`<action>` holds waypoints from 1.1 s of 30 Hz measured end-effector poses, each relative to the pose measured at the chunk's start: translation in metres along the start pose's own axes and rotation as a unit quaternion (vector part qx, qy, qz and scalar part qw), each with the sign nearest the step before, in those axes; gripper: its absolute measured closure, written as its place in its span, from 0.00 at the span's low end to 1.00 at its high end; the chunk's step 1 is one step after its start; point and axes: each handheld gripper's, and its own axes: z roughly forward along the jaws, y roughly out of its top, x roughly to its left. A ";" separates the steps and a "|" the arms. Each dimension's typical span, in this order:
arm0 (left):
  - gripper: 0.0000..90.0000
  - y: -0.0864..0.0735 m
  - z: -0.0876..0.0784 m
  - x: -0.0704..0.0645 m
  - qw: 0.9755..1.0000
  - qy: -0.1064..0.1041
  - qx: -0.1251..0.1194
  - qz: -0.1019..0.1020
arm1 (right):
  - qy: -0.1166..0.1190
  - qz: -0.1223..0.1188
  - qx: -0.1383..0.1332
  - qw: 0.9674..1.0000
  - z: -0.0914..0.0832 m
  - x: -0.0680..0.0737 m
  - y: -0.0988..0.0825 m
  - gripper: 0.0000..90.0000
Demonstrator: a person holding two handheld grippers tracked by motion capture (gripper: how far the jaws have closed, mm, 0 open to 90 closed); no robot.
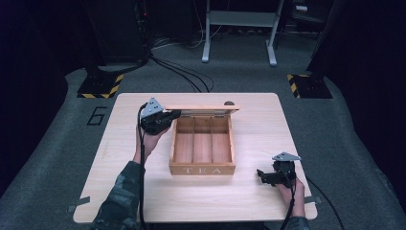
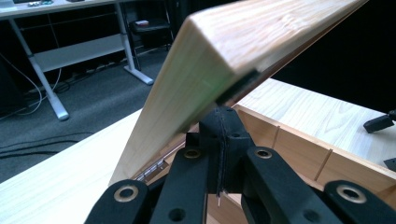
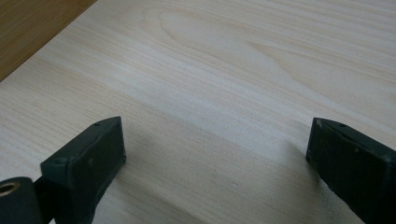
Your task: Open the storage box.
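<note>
High view: left claw (image 1: pixel 173 114), closed, meets the raised lid (image 1: pixel 201 108)'s left end.

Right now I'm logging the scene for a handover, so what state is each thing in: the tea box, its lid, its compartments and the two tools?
Tea box: open, standing on the table.
Lid: raised, tilted, propped by the left tool.
Compartments: three, all empty.
Left tool: shut, its closed tips pressing up under the lid's edge.
Right tool: open, nothing between its jaws, low over bare table to the right of the box.
</note>
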 end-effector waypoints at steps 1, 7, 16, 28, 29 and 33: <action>0.99 0.000 0.000 0.000 1.000 0.000 0.000 0.000 | 0.000 0.000 0.000 1.000 0.000 0.000 0.000 0.05; 0.99 0.001 0.000 0.000 1.000 0.000 0.002 0.002 | 0.000 0.000 0.000 1.000 0.000 0.000 0.000 0.05; 0.99 0.001 -0.001 0.000 1.000 -0.002 0.004 0.001 | 0.000 0.000 0.000 1.000 0.000 0.000 0.000 0.05; 0.99 0.001 -0.001 0.000 1.000 0.001 -0.001 0.004 | 0.000 0.000 0.000 1.000 0.000 0.000 0.000 0.05; 0.99 0.001 -0.001 0.000 1.000 0.001 -0.001 0.004 | 0.000 0.000 0.000 1.000 0.000 0.000 0.000 0.05; 0.99 0.001 -0.001 0.000 1.000 0.001 -0.001 0.004 | 0.000 0.000 0.000 1.000 0.000 0.000 0.000 0.05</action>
